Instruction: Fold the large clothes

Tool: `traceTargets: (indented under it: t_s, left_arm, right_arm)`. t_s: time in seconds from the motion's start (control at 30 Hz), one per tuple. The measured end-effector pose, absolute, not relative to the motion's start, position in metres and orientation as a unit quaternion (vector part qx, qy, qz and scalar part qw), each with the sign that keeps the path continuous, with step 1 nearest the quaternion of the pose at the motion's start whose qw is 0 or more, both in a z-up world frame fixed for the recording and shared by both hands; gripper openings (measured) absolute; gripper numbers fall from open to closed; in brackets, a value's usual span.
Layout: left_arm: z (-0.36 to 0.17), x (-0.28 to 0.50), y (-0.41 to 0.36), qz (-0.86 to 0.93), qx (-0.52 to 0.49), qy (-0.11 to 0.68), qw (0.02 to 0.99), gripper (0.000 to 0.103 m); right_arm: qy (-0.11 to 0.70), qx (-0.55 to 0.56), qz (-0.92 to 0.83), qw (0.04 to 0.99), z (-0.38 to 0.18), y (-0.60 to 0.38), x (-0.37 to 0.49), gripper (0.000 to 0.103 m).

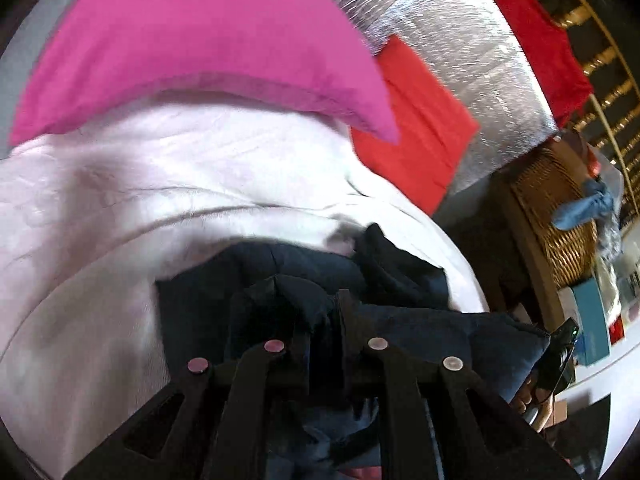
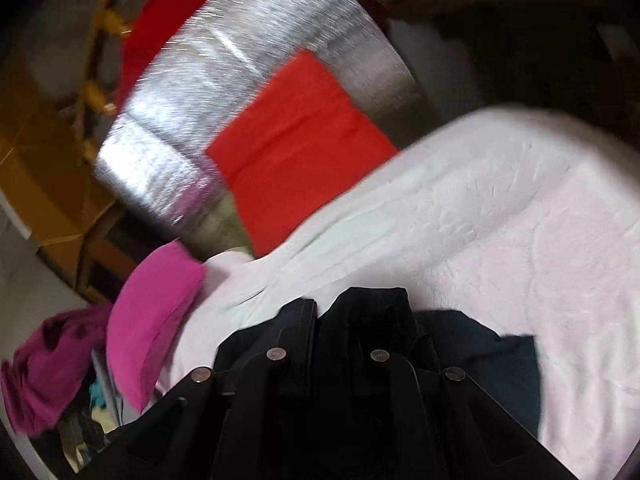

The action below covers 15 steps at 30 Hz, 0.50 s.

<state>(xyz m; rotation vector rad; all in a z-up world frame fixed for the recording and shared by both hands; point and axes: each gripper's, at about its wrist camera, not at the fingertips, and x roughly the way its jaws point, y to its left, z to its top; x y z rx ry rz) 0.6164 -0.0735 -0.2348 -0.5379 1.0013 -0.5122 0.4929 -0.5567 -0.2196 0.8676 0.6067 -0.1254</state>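
Left claw (image 1: pixel 320 316): matte black plastic, two flat fingers on paired slotted link arms, four round silver pivot rivets. Right claw (image 2: pixel 320 320): identical black build, same four silver rivets

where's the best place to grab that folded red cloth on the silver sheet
Take the red cloth by its corner that lies over the silver sheet, coming in from the sheet side. It lies flat and folded, its near edge runs under the white cover, and that far corner is clear. Both tools already hold dark fabric.

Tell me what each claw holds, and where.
Both grip the dark garment: left claw and right claw each pinch a bunched edge.
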Motion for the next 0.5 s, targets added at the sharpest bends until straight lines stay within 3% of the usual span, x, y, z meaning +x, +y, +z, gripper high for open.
traceTargets:
  t_s: [0.13,0.2,0.23,0.27,0.3,0.33,0.37,0.4,0.5]
  left_arm:
    - [-0.25,0.634,-0.069,-0.253,-0.296,0.476,0.788,0.017]
    - [-0.248,0.631,-0.059,-0.272,-0.332,0.46,0.777,0.026]
    - [-0.243,0.626,-0.052,-0.287,-0.353,0.443,0.772,0.031]
    - [-0.238,0.623,-0.048,-0.297,-0.367,0.433,0.768,0.043]
    - [-0.231,0.617,-0.041,-0.302,-0.385,0.42,0.765,0.06]
    - [-0.223,0.611,-0.035,-0.289,-0.391,0.404,0.775,0.068]
    - [-0.21,0.6,-0.026,-0.258,-0.396,0.372,0.799,0.08]
    - [-0.198,0.588,-0.016,-0.239,-0.402,0.339,0.816,0.085]
    - [-0.176,0.55,0.004,-0.21,-0.431,0.305,0.823,0.085]
  right_arm:
    - [0.293,0.531,-0.018,0.795,-0.259,-0.588,0.509,0.025]
    - [0.266,0.604,0.025,0.751,-0.273,-0.605,0.504,0.031]
    - [0.251,0.622,0.035,0.741,-0.275,-0.61,0.5,0.046]
    - [0.226,0.638,0.041,0.735,-0.274,-0.616,0.491,0.077]
    - [0.188,0.644,0.029,0.741,-0.266,-0.623,0.475,0.091]
    - [0.162,0.642,0.018,0.749,-0.258,-0.627,0.462,0.103]
    - [0.148,0.636,0.025,0.757,-0.249,-0.63,0.452,0.103]
    - [0.155,0.625,0.036,0.764,-0.24,-0.63,0.445,0.103]
    - [0.174,0.589,0.041,0.788,-0.215,-0.619,0.409,0.103]
